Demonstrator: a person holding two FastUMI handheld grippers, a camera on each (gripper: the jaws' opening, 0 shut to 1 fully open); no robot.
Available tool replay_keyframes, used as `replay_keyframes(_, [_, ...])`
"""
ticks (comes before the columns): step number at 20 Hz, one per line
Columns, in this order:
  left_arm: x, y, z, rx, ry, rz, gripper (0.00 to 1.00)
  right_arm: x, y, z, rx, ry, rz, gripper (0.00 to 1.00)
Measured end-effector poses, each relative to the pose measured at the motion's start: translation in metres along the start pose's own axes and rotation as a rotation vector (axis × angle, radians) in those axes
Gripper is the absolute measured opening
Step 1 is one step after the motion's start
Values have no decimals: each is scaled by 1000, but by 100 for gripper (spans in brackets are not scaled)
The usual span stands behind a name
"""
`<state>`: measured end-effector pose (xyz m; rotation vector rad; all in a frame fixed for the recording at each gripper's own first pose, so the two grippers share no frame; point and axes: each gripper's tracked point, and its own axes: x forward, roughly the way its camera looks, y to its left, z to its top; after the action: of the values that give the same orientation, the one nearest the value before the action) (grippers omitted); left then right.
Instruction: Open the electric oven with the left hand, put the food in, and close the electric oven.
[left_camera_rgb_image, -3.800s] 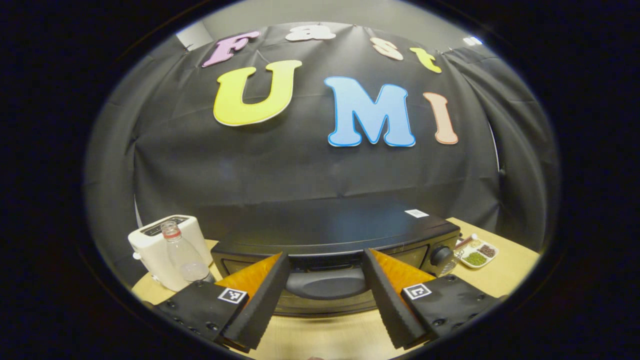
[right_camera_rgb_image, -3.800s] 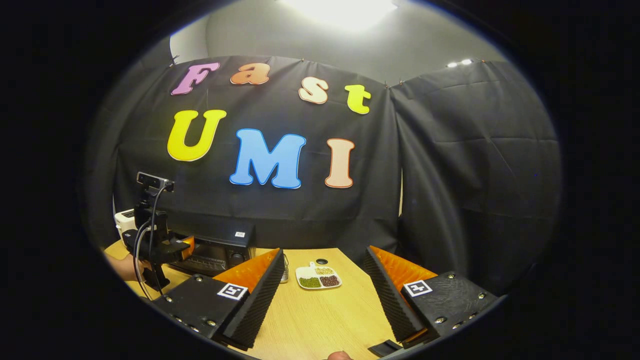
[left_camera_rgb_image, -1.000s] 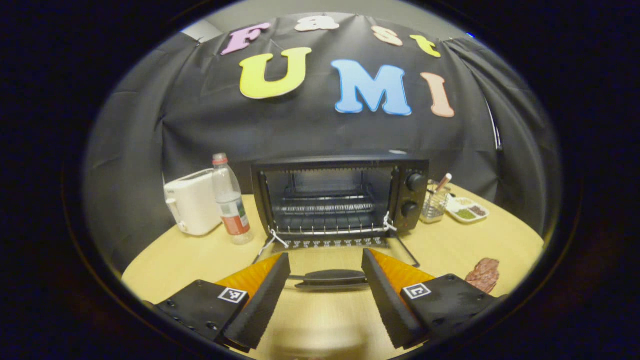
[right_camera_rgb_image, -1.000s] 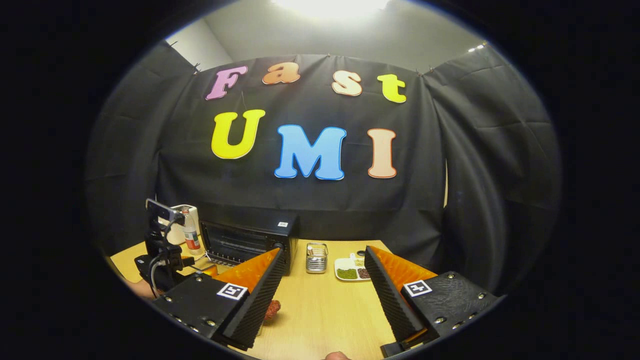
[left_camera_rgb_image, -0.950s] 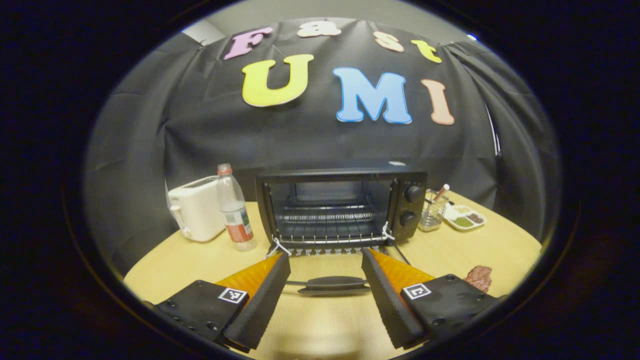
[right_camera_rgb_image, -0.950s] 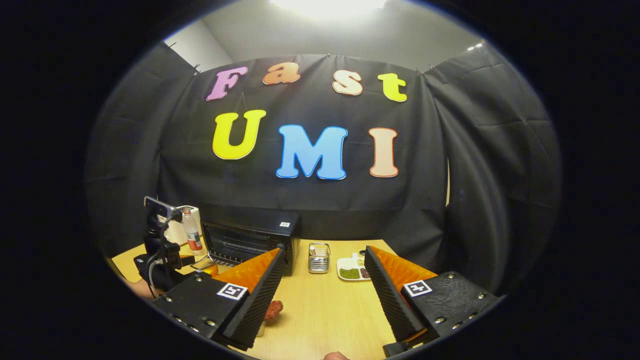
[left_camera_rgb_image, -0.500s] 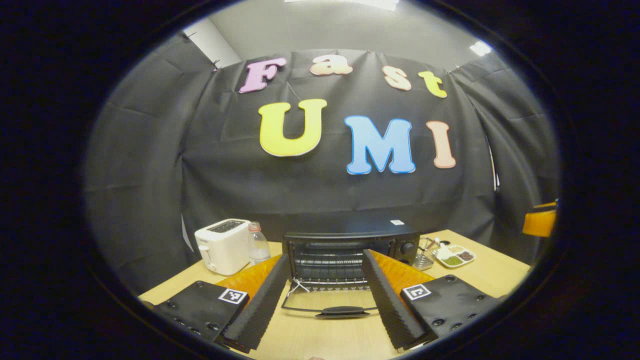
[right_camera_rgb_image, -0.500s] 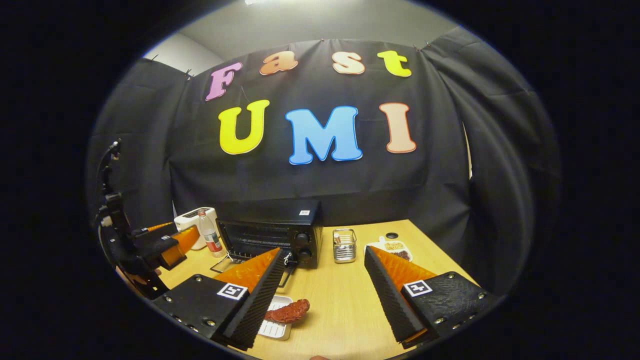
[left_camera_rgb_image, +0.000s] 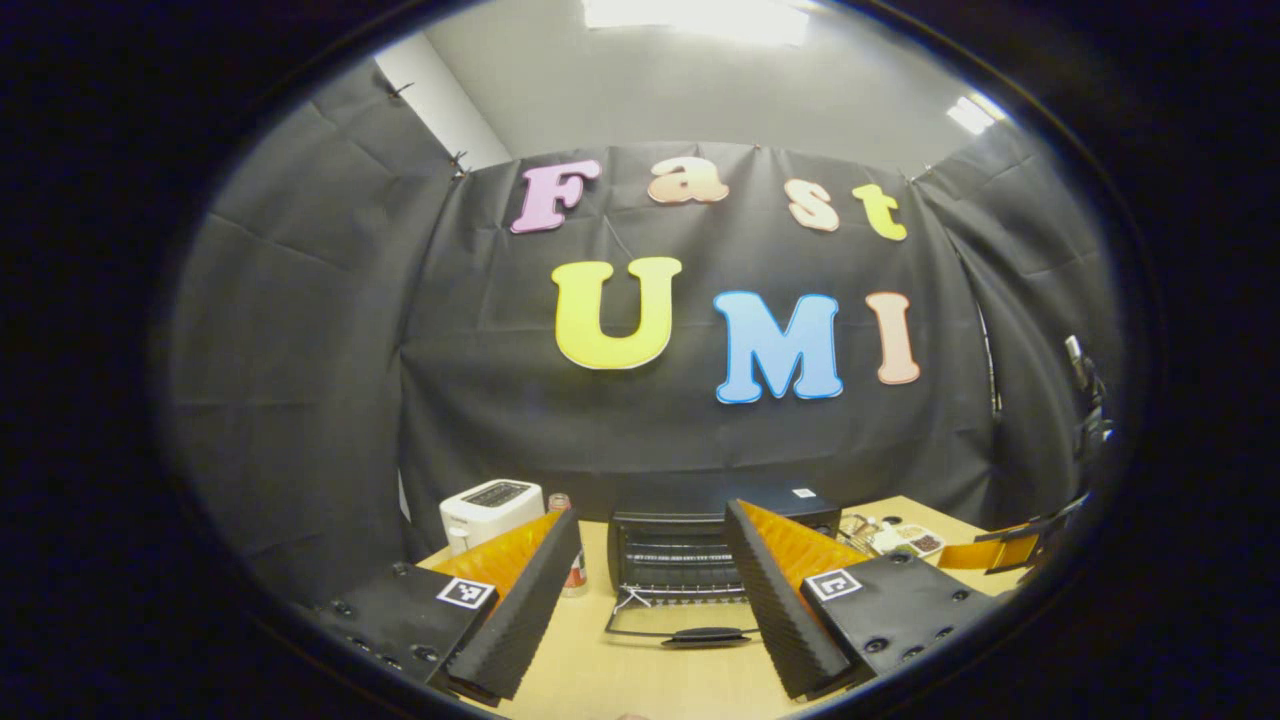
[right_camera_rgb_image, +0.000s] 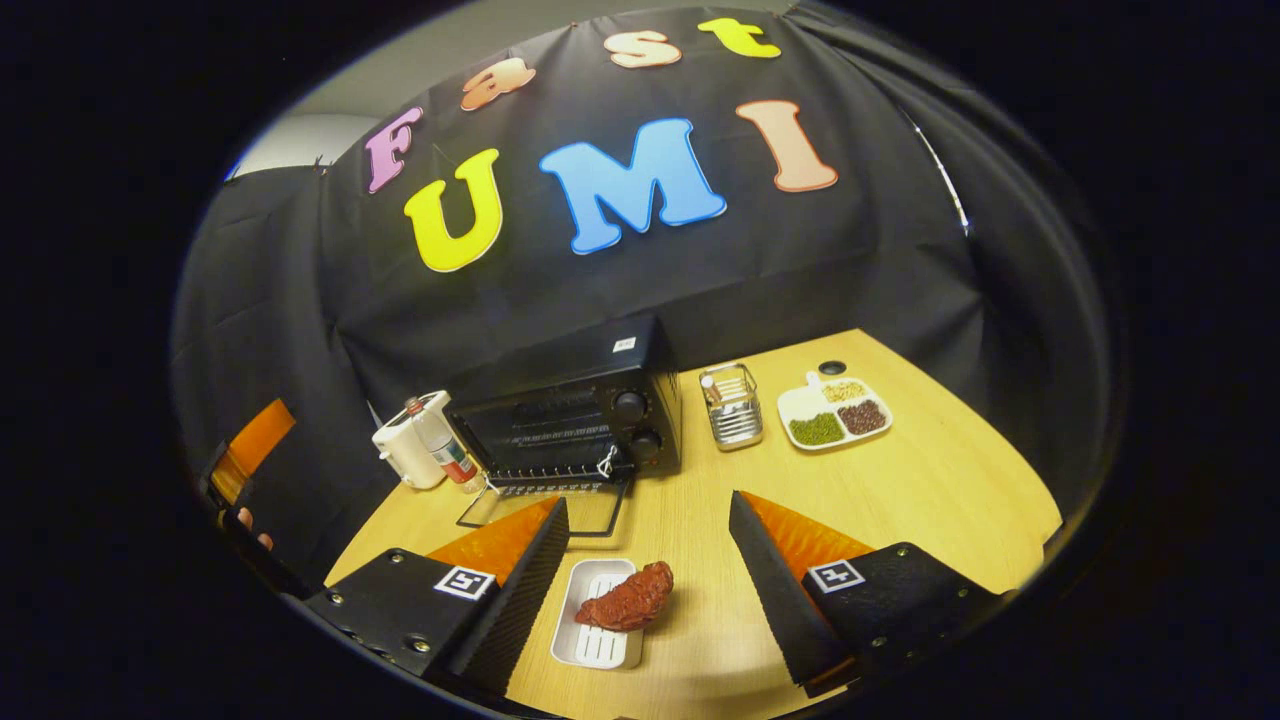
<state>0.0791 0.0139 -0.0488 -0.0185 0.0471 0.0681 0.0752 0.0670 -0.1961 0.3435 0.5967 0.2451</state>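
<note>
The black electric oven (left_camera_rgb_image: 700, 550) stands at the back of the wooden table with its glass door (left_camera_rgb_image: 690, 625) folded down flat and the wire rack showing inside. My left gripper (left_camera_rgb_image: 652, 512) is open and empty, held back from the door handle. In the right gripper view the oven (right_camera_rgb_image: 570, 420) is at centre left with its door (right_camera_rgb_image: 545, 510) down. A reddish-brown piece of meat (right_camera_rgb_image: 628, 598) lies partly on a small white tray (right_camera_rgb_image: 590, 640). My right gripper (right_camera_rgb_image: 648, 502) is open above it, touching nothing.
A white toaster (right_camera_rgb_image: 400, 450) and a plastic bottle (right_camera_rgb_image: 445, 450) stand left of the oven. On its right are a wire basket (right_camera_rgb_image: 733, 405) and a white plate of beans (right_camera_rgb_image: 830, 410). A hand (right_camera_rgb_image: 250, 525) holds the other gripper at the left edge.
My left gripper let go of the oven handle and drew back and up; the door stays down. My right gripper tilted down over the meat on its tray.
</note>
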Motion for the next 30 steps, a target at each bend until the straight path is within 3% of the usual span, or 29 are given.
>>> replay_keyframes(7, [-25,24,7,3,5,57,100,31,1,-46,99,157,27,98])
replay_keyframes(14, [-40,49,3,2,16,118,100,53,-7,-89,162,277,-2,98])
replay_keyframes(15, [-41,52,1,1,22,125,100,55,-8,-95,180,294,-4,91])
replay_keyframes(16, [-41,53,-1,-3,30,129,100,57,-7,-99,205,308,-3,98])
replay_keyframes(17, [-43,54,-3,-8,35,132,100,60,-8,-105,234,319,-2,97])
replay_keyframes(19, [-43,57,-4,-16,39,139,100,62,-5,-112,287,350,8,89])
replay_keyframes(21, [-45,57,-5,-14,40,143,100,65,-5,-118,319,372,5,88])
replay_keyframes(22, [-45,57,-4,-10,39,143,100,68,-5,-123,334,381,6,69])
replay_keyframes(23, [-43,57,-5,-7,38,144,100,67,-2,-124,358,391,14,59])
replay_keyframes(24, [-44,55,-3,-7,36,143,100,65,2,-126,377,412,30,54])
replay_keyframes(25, [-44,53,-2,-7,32,141,97,65,6,-129,388,429,48,54])
replay_keyframes(27, [-42,51,-2,-3,31,138,100,71,9,-130,402,421,57,54])
replay_keyframes(28, [-41,50,-1,-2,32,138,100,67,8,-127,413,433,67,35])
replay_keyframes(30, [-40,48,0,-2,25,138,100,66,13,-121,419,408,91,34])
